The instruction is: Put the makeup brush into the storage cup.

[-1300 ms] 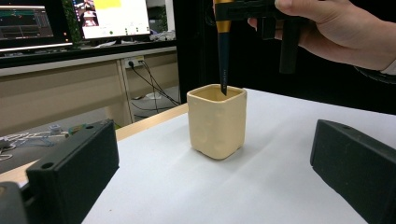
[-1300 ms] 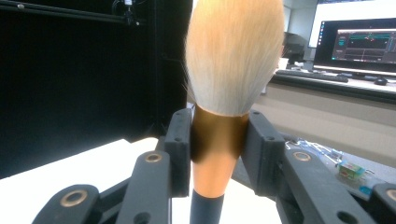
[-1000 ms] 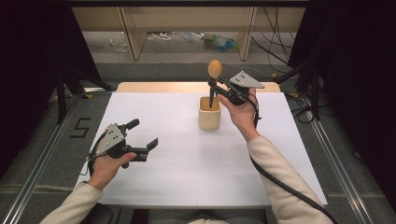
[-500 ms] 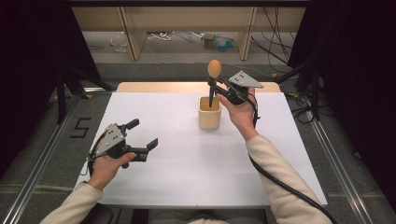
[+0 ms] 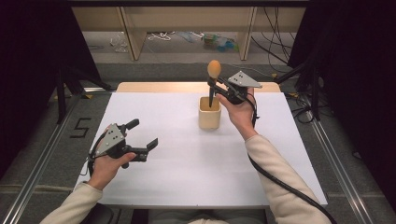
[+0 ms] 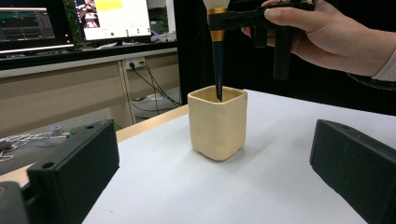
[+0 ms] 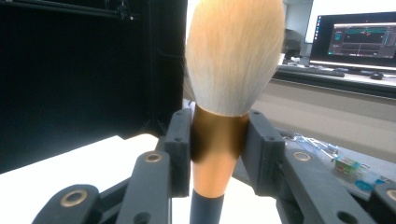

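The right gripper's (image 5: 214, 87) jaws pinch the copper collar of a brush (image 7: 219, 140), one black pad on each side of it, just under the pale bristle head (the right gripper view shows the squeeze plainly). The brush stands upright, bristles up, its dark handle reaching down into a cream cup (image 5: 209, 113); the left gripper view shows the handle's tip passing below the rim of the cup (image 6: 217, 123), though whether it touches the bottom is hidden. The right hand (image 5: 240, 109) holds its gripper just above and behind the cup.

The cup stands on the white table (image 5: 187, 163), toward the far middle. The left gripper (image 5: 140, 140) hovers low over the near left part of the table, well apart from the cup, jaws spread wide with nothing between them, pointing toward the cup. The left hand (image 5: 108, 165) grips it from below.
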A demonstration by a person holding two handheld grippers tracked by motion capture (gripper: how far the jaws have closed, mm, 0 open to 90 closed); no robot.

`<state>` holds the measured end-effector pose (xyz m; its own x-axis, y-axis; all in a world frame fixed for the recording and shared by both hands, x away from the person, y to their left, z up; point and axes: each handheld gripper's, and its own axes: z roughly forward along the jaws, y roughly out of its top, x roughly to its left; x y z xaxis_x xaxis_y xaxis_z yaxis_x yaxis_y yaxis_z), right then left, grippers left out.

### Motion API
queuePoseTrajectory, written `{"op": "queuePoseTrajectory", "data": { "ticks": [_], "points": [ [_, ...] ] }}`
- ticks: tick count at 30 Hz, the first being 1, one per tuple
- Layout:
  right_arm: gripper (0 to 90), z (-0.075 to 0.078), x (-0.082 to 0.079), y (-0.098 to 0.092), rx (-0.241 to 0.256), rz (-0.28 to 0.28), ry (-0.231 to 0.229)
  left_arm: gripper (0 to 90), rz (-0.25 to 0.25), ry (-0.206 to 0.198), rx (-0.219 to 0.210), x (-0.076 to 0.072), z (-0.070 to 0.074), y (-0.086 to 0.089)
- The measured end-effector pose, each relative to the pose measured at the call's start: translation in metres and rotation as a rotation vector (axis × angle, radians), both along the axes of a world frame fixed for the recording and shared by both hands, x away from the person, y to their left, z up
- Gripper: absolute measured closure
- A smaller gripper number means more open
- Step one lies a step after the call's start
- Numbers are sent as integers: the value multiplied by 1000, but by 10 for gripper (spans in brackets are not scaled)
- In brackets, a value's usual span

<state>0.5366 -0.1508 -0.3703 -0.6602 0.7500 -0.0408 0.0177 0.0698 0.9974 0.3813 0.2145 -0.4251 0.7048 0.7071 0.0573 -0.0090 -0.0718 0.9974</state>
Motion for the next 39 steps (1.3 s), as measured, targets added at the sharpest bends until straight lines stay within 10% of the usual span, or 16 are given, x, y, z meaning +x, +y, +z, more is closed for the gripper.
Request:
{"op": "queuePoseTrajectory", "data": {
  "ticks": [39],
  "points": [
    [665, -8, 4, 3, -13, -8, 13, 10, 0, 0, -1, 0, 0, 0]
  ]
}}
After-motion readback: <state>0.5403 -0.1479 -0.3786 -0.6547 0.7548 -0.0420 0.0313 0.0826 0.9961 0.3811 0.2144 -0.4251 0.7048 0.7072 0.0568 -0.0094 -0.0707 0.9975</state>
